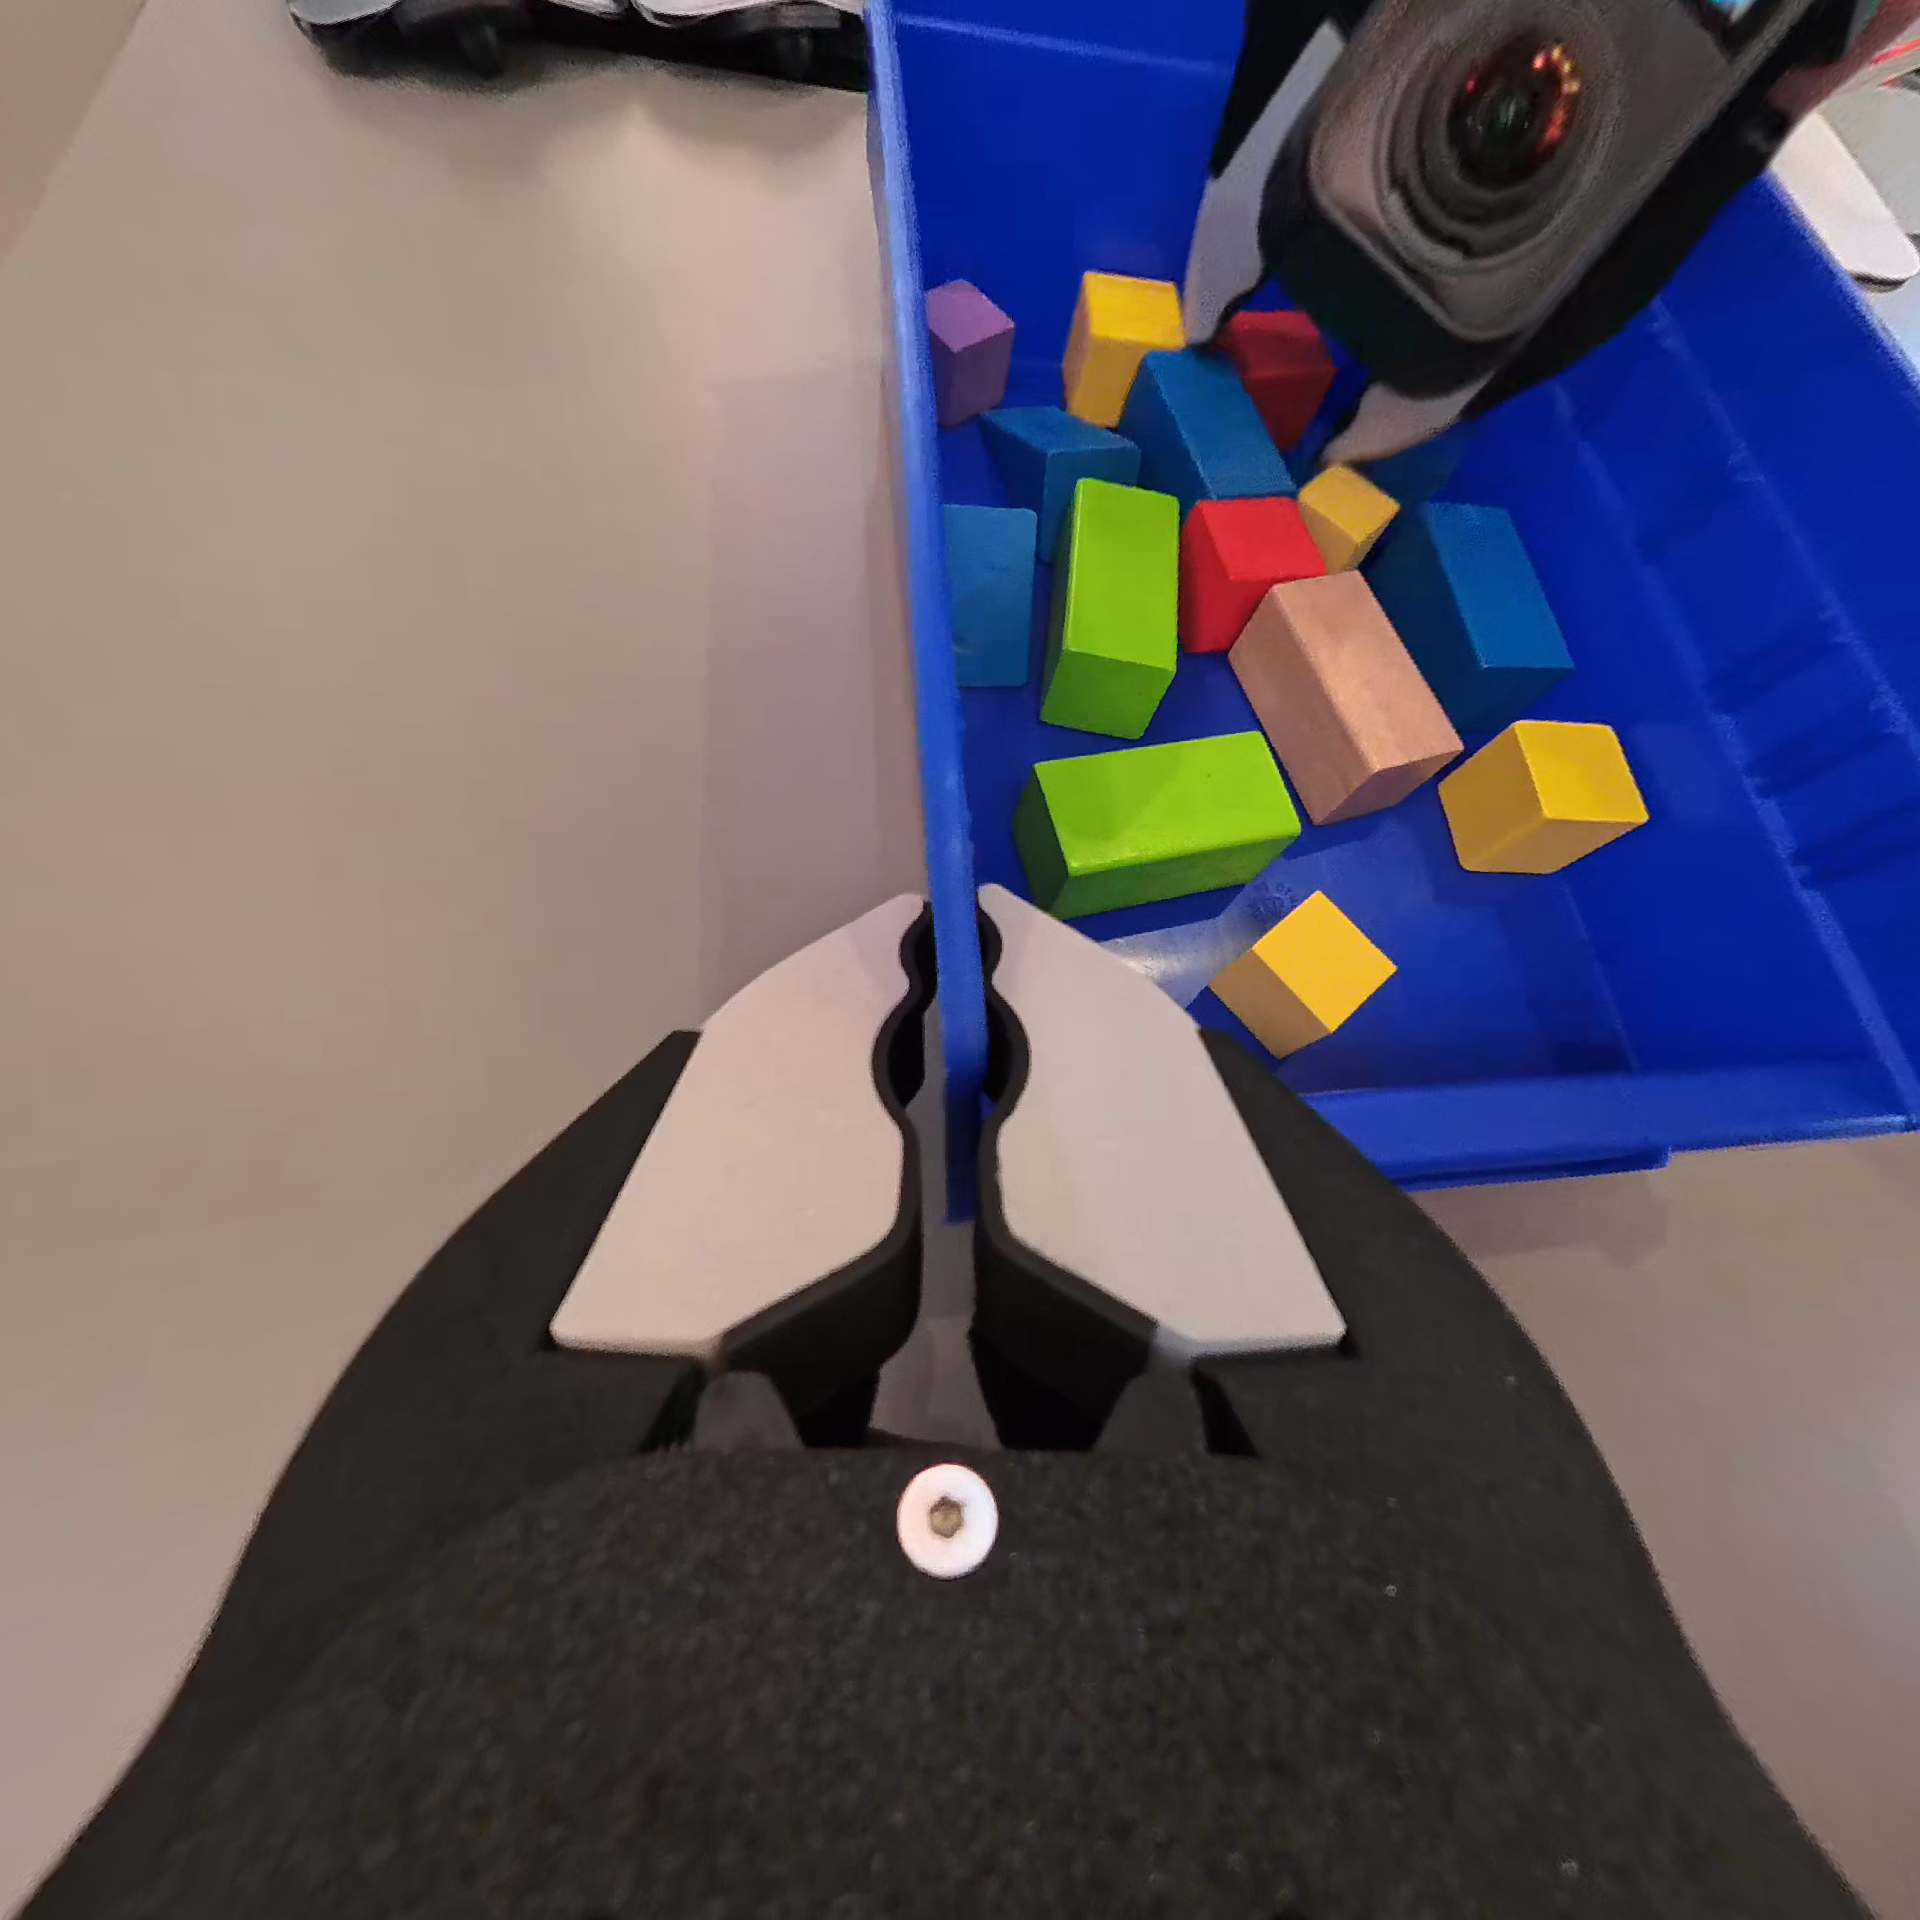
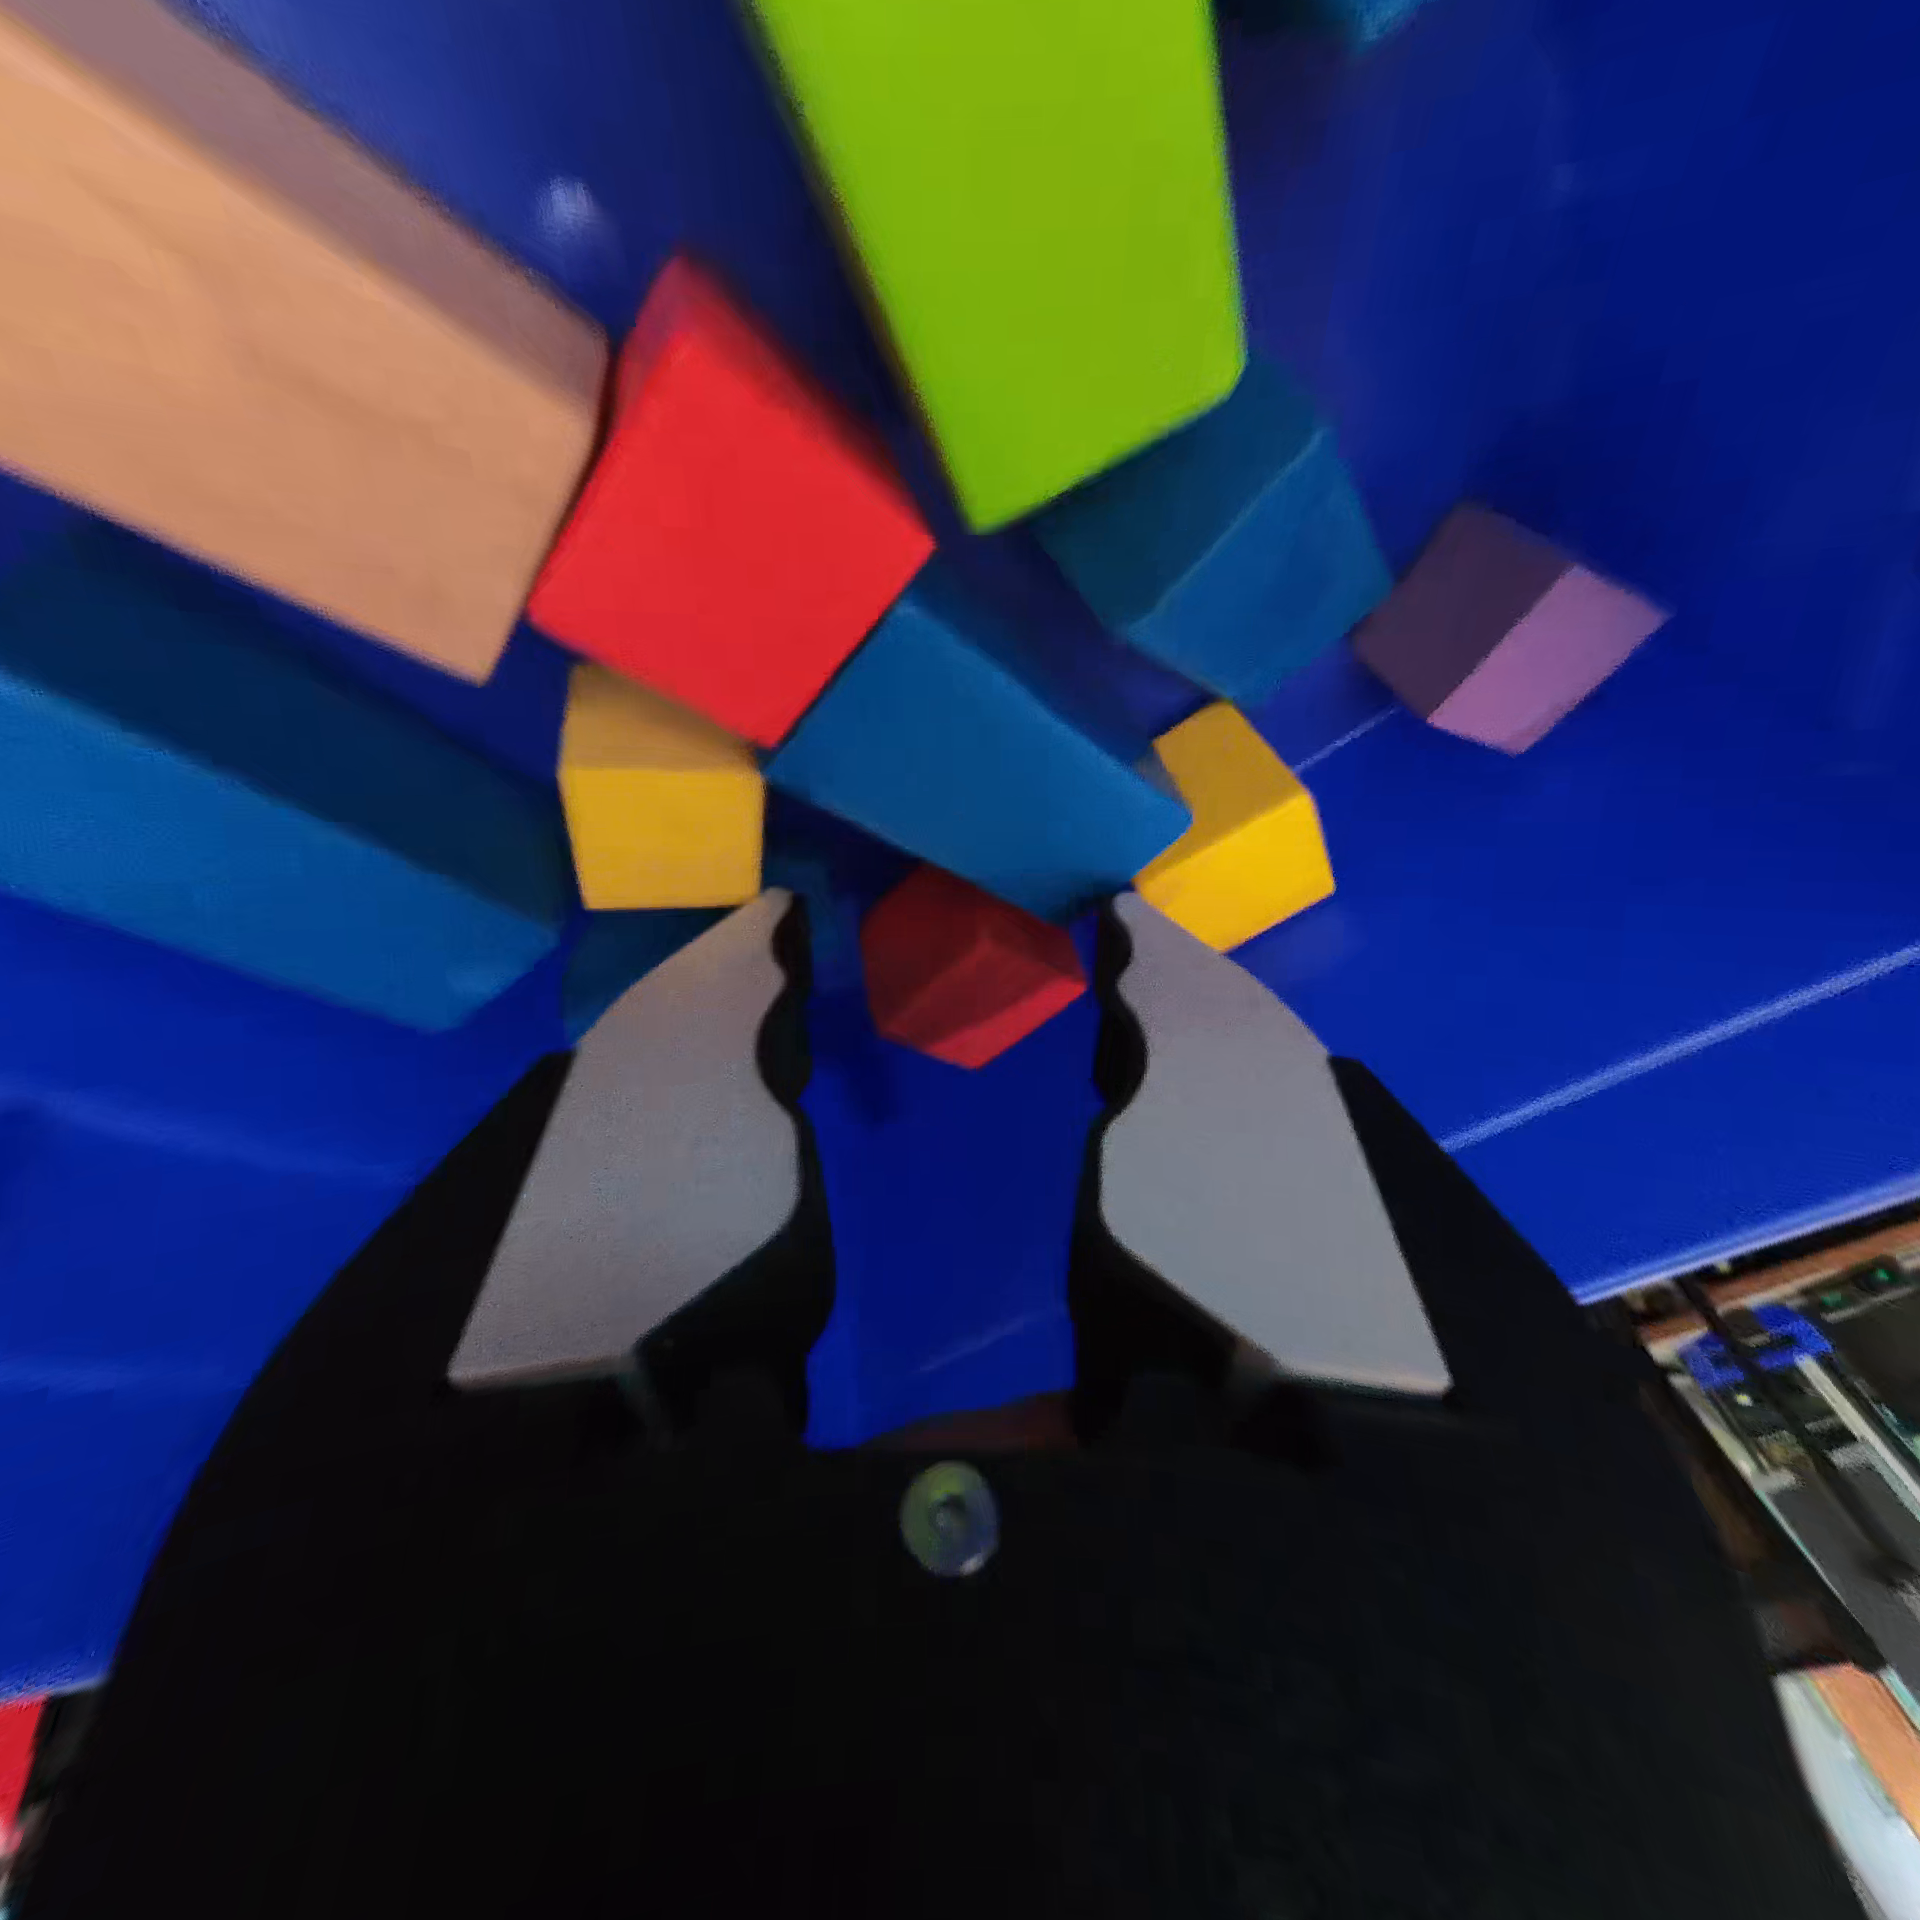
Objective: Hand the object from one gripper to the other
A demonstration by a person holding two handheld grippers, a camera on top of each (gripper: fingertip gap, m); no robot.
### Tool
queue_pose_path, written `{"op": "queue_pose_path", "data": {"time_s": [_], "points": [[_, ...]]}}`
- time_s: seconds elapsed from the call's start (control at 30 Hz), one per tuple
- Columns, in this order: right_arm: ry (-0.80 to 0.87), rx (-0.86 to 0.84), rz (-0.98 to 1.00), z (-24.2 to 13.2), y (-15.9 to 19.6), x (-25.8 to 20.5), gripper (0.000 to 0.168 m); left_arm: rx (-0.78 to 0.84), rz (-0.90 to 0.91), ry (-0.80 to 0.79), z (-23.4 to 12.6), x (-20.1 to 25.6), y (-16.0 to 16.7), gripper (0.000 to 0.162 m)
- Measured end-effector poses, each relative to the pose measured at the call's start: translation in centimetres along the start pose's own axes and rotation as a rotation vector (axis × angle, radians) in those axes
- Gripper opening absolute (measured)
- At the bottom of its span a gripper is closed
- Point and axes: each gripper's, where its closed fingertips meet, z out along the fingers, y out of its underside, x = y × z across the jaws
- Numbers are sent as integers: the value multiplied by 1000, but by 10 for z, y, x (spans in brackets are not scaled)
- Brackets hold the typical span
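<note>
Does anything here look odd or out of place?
Yes: the left gripper is shut on the blue bin's wall, not on a block. The blocks lie jumbled inside, none spilled.

each claw, the left claw point(image 1: 953, 920) and the right claw point(image 2: 951, 909), has a wide matte black body with a finely textured top, one round pale screw at its centre, and two tapering light grey fingers point(image 1: 769, 1122) edged inside with wavy black pads.

Plain beige tabletop point(image 1: 416, 623), soft even light
</note>
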Motion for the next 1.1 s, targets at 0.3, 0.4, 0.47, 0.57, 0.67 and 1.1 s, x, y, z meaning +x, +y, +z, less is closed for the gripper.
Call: {"op": "queue_pose_path", "data": {"time_s": [0.3, 0.4, 0.47, 0.57, 0.67, 1.1], "points": [[-42, 437, 23, -76, -97, -26, 54, 11, -15, 2, -1, 1, 1, 5], [-245, 598, 36, -114, -122, -61, 45, 7, -12, -2, -1, 1, 1, 5], [-314, 603, -28, -115, -142, -86, 46, 6, -11, -1, -1, 1, 1, 5], [-499, 566, -62, -106, -154, -115, 28, 1, -5, 1, -1, 1, 1, 5], [-378, 306, -62, -63, -94, -85, 25, 4, -4, 2, -1, 2, 1, 5], [-219, 641, 77, -80, -165, -58, 19, 3, -10, 0, 0, 2, 1, 5]]}}
